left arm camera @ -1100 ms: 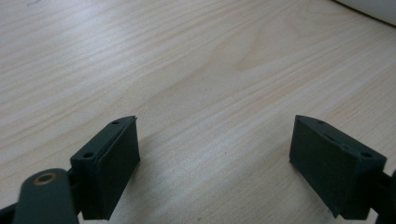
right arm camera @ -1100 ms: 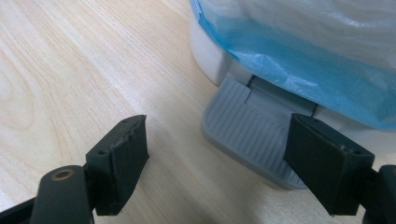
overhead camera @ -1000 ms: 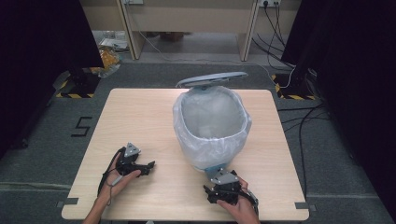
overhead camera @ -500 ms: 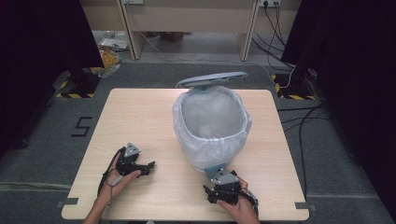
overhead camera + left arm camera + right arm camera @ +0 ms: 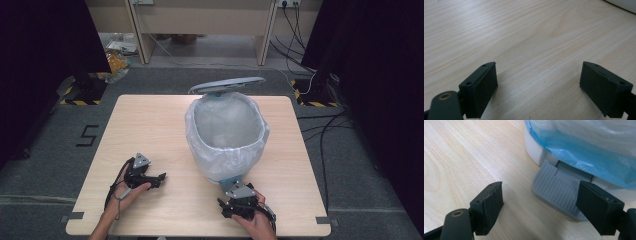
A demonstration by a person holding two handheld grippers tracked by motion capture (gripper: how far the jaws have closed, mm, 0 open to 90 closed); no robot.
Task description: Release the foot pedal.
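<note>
A white pedal bin point(image 5: 227, 131) lined with a pale plastic bag stands at the table's middle, its grey lid point(image 5: 227, 85) raised at the back. My right gripper point(image 5: 235, 204) rests near the front edge just before the bin, held in a hand, jaws open. In the right gripper view my right gripper point(image 5: 541, 205) frames the bin's grey ribbed pedal point(image 5: 557, 191), with the blue-tinted bag point(image 5: 586, 147) hanging above it. My left gripper point(image 5: 159, 178) lies at the front left in a hand, open. In its own view my left gripper point(image 5: 539, 85) has only bare wood between its jaws.
The wooden table point(image 5: 150, 125) stands on grey carpet. Yellow-black striped stands point(image 5: 80, 92) sit on the floor to the left and right, and cables point(image 5: 320, 75) trail at the right. Desk legs stand beyond the far edge.
</note>
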